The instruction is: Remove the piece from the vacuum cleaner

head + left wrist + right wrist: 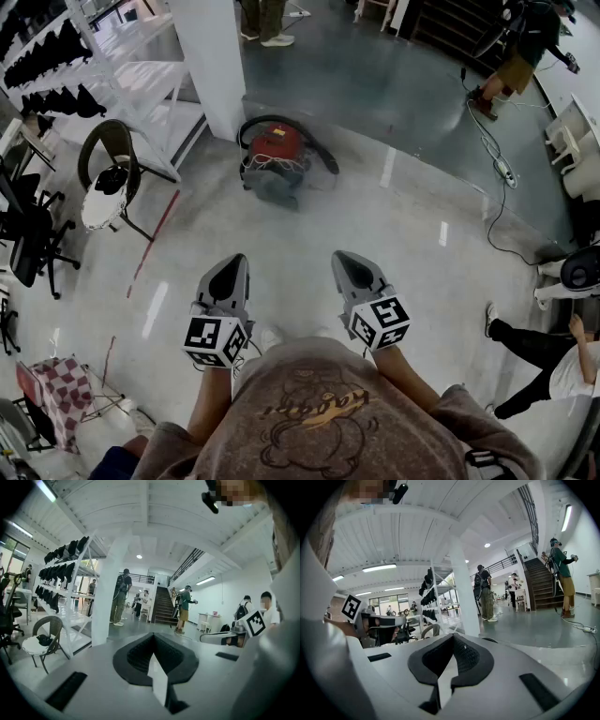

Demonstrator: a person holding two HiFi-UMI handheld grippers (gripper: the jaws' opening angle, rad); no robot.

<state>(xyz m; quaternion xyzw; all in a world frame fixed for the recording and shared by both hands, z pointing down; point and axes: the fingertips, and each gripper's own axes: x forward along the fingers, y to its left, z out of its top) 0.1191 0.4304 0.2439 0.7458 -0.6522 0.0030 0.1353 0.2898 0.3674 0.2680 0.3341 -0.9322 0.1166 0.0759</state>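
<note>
Red-bodied vacuum cleaner (277, 155), black hose

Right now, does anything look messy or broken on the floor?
Nothing looks spilled or broken. The red vacuum cleaner sits out on the open floor by the white pillar, its black hose looped behind it, and a loose cable snakes across the floor at the right.

We hold our grey plastic two-jaw left gripper (232, 265) and matching grey right gripper (347, 262) side by side before our chest, bare forearms (212, 403) bent, tips forward, both jaw pairs pressed together, empty.
</note>
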